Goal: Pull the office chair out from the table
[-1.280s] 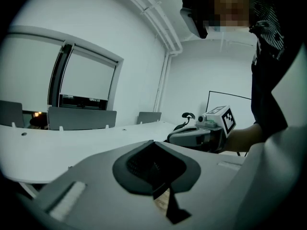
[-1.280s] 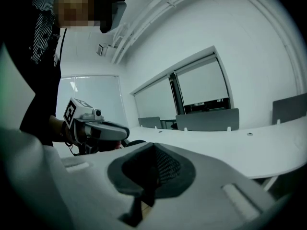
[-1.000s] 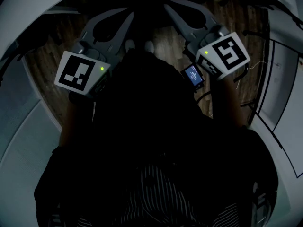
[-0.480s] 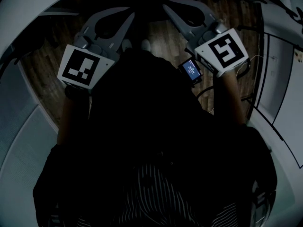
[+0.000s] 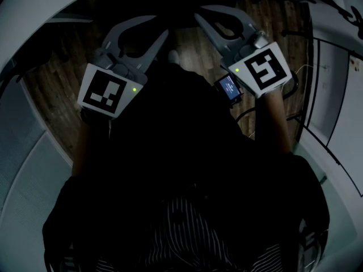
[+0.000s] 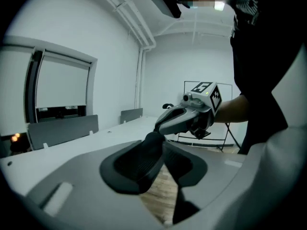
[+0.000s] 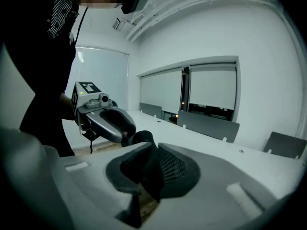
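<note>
In the dark head view I hold both grippers over a wooden floor [image 5: 193, 44], pointing ahead and inward. My left gripper [image 5: 160, 26] has its jaws opening a small way, with nothing between them. In the left gripper view a thin slit of floor shows between its dark pads [image 6: 144, 162]. My right gripper [image 5: 198, 11] is shut and empty, and its pads [image 7: 165, 169] meet. Each gripper sees the other's tips close in front: the right gripper [image 6: 158, 127] and the left gripper [image 7: 125, 137]. A grey chair back [image 7: 284, 145] seems to stand past the table's far side.
A long white table [image 7: 216, 143] runs ahead, with grey divider panels [image 7: 207, 122] standing on it, and windows with drawn blinds [image 7: 213, 87] behind. A small lit screen [image 5: 228, 87] hangs at my right gripper. A black stand [image 6: 225, 138] is on the floor at the right.
The left gripper's jaws have parted slightly. Both grippers have rolled a little, so their marker cubes sit differently, and they have hardly shifted in place.
</note>
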`<state>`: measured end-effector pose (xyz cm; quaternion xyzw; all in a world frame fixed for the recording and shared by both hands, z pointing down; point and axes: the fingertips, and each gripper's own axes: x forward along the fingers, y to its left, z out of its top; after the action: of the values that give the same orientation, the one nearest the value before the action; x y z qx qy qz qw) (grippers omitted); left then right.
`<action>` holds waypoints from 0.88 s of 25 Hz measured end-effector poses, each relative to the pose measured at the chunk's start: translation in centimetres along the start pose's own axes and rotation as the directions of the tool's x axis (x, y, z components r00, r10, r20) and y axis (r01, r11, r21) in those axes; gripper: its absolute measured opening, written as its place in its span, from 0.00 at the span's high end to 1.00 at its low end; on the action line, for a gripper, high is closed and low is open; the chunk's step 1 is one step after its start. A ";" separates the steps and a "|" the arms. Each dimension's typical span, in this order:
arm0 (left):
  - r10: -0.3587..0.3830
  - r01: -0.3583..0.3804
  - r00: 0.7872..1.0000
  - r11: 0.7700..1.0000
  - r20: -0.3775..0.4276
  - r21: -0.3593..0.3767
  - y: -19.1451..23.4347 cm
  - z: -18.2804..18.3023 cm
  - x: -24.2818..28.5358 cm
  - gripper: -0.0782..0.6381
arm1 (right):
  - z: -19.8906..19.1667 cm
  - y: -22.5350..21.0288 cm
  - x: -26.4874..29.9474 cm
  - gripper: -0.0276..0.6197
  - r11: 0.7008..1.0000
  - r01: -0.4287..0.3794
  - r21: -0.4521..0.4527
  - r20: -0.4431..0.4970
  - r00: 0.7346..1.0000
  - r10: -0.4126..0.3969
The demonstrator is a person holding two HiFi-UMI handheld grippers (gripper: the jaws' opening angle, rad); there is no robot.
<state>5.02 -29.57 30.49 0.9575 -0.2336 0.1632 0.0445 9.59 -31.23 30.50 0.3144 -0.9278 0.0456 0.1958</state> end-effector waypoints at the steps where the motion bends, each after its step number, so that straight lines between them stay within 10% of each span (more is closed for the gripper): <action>1: -0.032 0.032 0.999 0.999 0.003 0.008 -0.4 -0.6 -0.9 0.65 | -0.2 1.3 0.6 0.87 1.000 -0.017 -0.017 -0.020 1.000 0.017; 8: -0.031 0.068 0.989 0.965 -0.147 0.253 -0.6 -4.2 -2.1 0.38 | -2.4 5.3 3.1 0.54 0.974 -0.068 -0.215 -0.206 0.978 0.023; 16: -0.034 0.156 0.954 0.904 -0.298 0.398 -0.3 -6.5 -0.4 0.38 | -4.5 3.8 4.0 0.47 0.933 -0.043 -0.358 -0.294 0.953 -0.068; 22: -0.046 0.172 0.947 0.909 -0.318 0.379 0.3 -5.6 1.3 0.38 | -4.8 2.9 4.3 0.46 0.923 -0.090 -0.374 -0.328 0.944 -0.041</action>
<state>4.29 -29.51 36.22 0.9215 -0.1311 0.3491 -0.1088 6.35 -30.32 36.71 0.2460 -0.8765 -0.0826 0.4055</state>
